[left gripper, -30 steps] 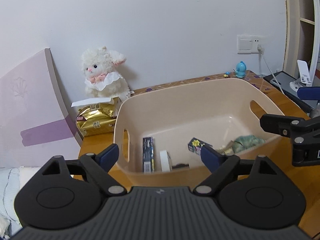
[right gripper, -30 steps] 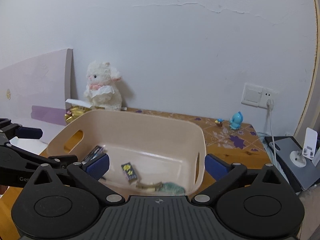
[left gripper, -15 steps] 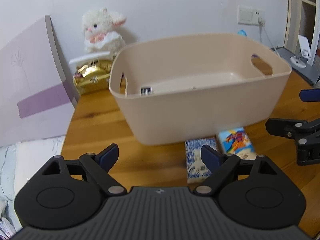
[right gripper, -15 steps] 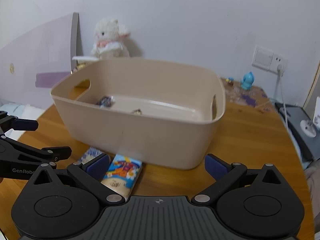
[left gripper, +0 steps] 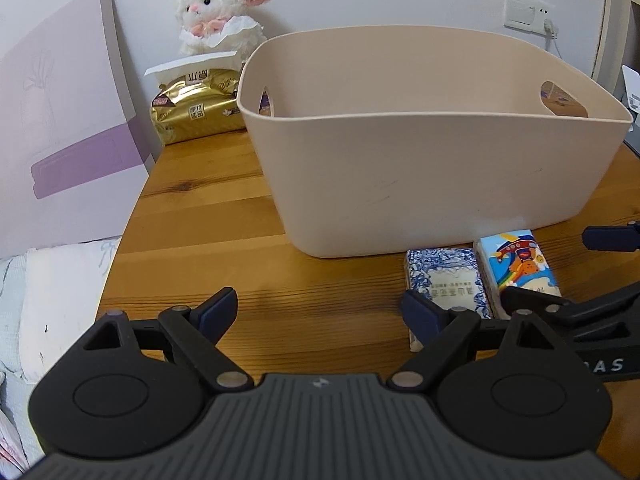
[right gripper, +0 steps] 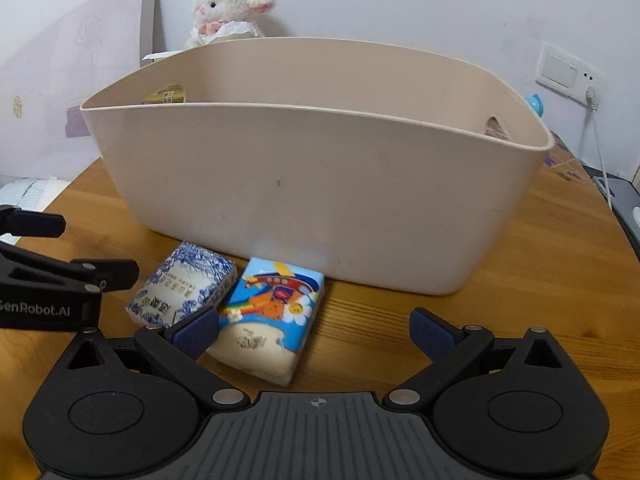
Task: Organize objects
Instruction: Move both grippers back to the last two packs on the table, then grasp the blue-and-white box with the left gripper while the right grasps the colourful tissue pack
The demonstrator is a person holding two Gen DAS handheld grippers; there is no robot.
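Observation:
A beige plastic bin [left gripper: 432, 160] [right gripper: 320, 184] stands on the wooden table. In front of it lie two tissue packs side by side: a blue-and-white patterned pack [left gripper: 444, 284] [right gripper: 184, 284] and a colourful cartoon pack [left gripper: 518, 264] [right gripper: 272, 312]. My left gripper [left gripper: 320, 312] is open and empty, low over the table, left of the packs. My right gripper [right gripper: 314, 332] is open and empty, just in front of the cartoon pack. The bin's contents are hidden by its wall.
A white plush lamb [left gripper: 218, 12] and a gold tissue bag [left gripper: 196, 108] sit at the back left by the wall. A lilac board [left gripper: 60, 128] leans at the left. The table's left edge [left gripper: 120, 240] borders white bedding. A wall socket [right gripper: 568, 76] is at the right.
Both grippers have dropped from above the bin to table height in front of it. The two tissue packs have come into view and are now close.

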